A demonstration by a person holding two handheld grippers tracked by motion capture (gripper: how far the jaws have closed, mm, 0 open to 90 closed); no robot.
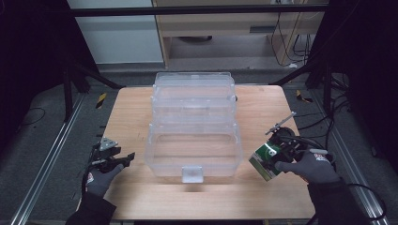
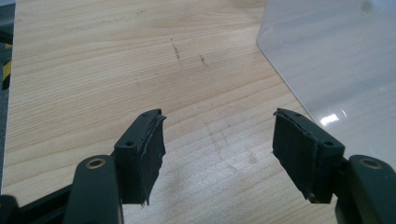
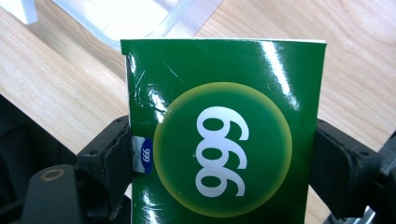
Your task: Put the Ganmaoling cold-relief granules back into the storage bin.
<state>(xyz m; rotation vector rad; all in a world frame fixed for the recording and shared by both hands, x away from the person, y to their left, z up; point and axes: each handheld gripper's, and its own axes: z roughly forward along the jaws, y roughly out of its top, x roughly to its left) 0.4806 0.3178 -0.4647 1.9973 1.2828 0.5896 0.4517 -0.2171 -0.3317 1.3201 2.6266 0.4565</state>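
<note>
Right tool (image 3: 224, 154) clamps green box (image 3: 224, 130); "999" legible | left tool (image 2: 217, 154) agape

I read "999" in large white numerals inside a yellow-ringed circle on the green box (image 3: 224, 135). A small blue tab at its left edge also carries "999". I find nothing else legible.

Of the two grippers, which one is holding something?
The right gripper: its jaws clamp a green box marked 999. The left gripper is open, with bare wooden table between its jaws.
</note>
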